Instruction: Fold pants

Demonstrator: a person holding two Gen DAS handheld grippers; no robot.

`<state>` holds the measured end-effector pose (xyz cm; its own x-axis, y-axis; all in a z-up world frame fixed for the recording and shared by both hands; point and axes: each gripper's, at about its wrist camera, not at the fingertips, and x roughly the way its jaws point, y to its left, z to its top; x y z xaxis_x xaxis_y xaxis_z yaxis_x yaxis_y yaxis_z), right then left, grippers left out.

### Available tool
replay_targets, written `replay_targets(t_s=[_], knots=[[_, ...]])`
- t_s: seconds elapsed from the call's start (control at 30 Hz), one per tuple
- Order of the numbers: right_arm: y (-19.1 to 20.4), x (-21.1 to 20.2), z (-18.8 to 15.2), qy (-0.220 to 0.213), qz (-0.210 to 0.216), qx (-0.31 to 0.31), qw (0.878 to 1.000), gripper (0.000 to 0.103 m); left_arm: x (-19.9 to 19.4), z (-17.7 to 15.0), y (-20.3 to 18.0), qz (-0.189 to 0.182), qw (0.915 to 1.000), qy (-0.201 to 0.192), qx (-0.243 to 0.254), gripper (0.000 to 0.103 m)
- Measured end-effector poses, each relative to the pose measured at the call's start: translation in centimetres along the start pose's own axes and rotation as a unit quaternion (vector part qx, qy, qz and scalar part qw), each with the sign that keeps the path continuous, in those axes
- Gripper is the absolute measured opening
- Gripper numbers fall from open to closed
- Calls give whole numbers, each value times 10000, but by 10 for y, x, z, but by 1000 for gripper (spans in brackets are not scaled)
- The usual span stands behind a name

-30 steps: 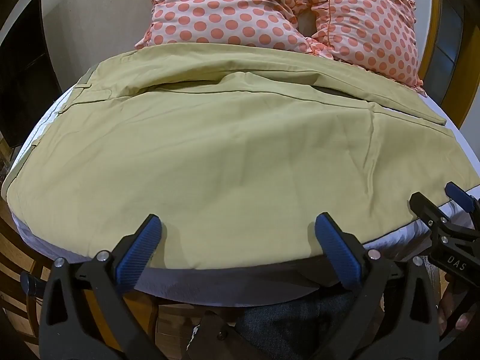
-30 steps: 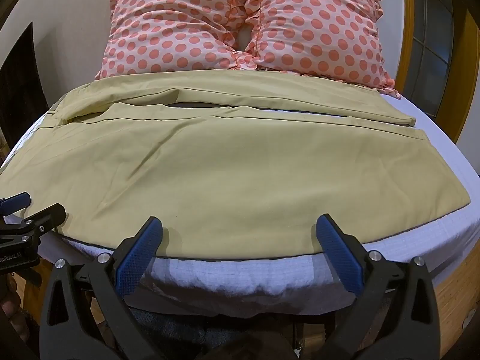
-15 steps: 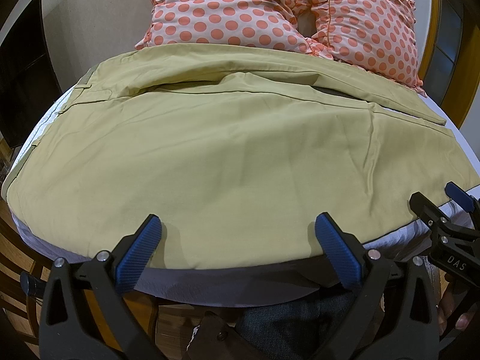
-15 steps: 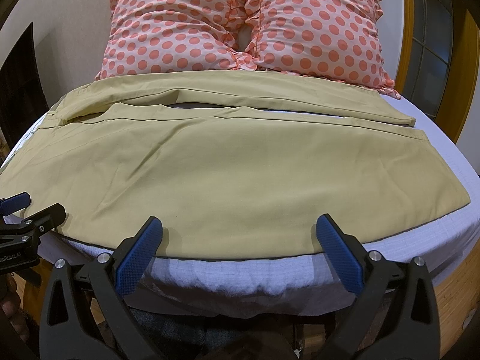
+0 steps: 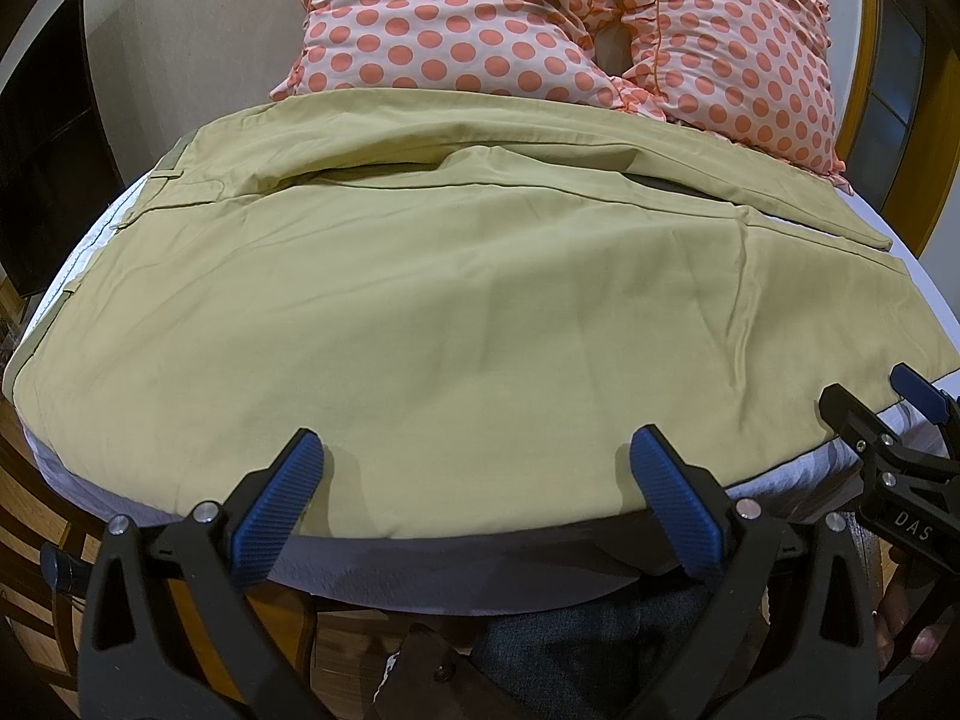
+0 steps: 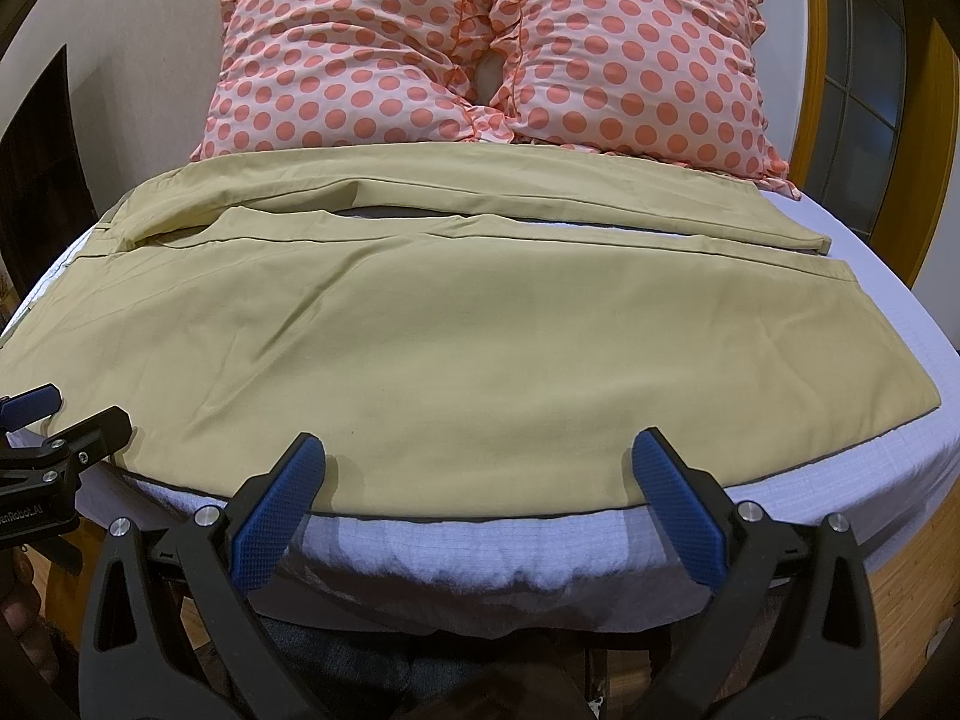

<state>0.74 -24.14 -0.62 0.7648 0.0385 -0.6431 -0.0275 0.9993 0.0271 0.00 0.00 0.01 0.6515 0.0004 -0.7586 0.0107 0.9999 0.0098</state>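
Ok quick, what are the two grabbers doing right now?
Left gripper: open, holding nothing, at the near edge of the pants.
Right gripper: open, holding nothing, at the same edge.

Left gripper (image 5: 477,468) and right gripper (image 6: 480,468) both level, side by side, jaws spread wide, holding nothing.

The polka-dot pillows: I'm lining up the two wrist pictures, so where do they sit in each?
Left wrist view: the polka-dot pillows fill the top, right of centre, cut off by the upper edge, behind the pants.
Right wrist view: the pillows sit top centre, both in full.
Shared landmark: the dark gap where the two pillows meet.
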Motion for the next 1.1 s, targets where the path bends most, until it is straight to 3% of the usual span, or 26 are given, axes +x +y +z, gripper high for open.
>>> replay_targets(t_s=[1.1], knots=[[-1, -2, -3, -51, 3, -10, 10000, 102, 0, 0, 0, 0, 10000, -18, 3, 101]])
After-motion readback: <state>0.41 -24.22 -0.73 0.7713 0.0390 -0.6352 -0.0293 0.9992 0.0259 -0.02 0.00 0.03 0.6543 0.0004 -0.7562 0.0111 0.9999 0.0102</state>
